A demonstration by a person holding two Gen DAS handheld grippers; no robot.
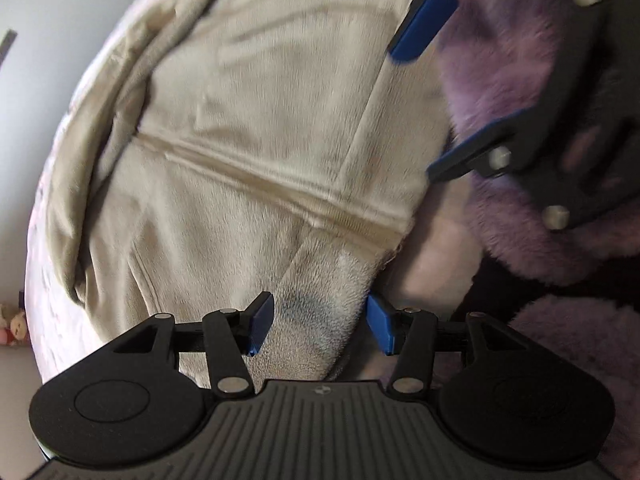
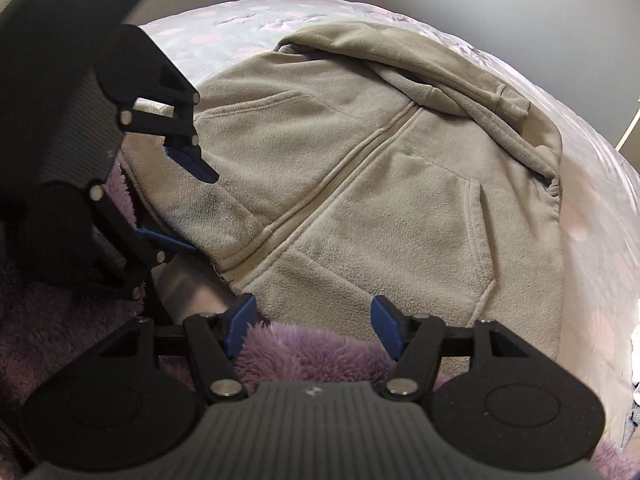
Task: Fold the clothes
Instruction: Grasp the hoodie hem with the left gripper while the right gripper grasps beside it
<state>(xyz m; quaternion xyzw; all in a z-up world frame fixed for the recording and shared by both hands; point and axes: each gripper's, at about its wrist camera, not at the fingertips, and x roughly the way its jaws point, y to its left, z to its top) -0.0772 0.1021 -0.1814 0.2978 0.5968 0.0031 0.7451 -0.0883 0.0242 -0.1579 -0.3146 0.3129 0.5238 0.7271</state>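
Hovered at hem of beige fleece jacket [image 2: 360, 200] on bed [image 2: 240, 20], both grippers' fingers spread, empty. Best pinched at both hem corners evenly.

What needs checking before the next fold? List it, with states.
1. Left claw open, jaws astride the hoodie hem: ok.
2. Right claw open at the near hem: ok.
3. Right claw clear of the purple fleece: not ok, fleece lies between its jaws.
4. Zipper closed: ok.
5. Hoodie flat: not ok, far side bunched.
6. Hem actually pinched: not ok, both claws are open.
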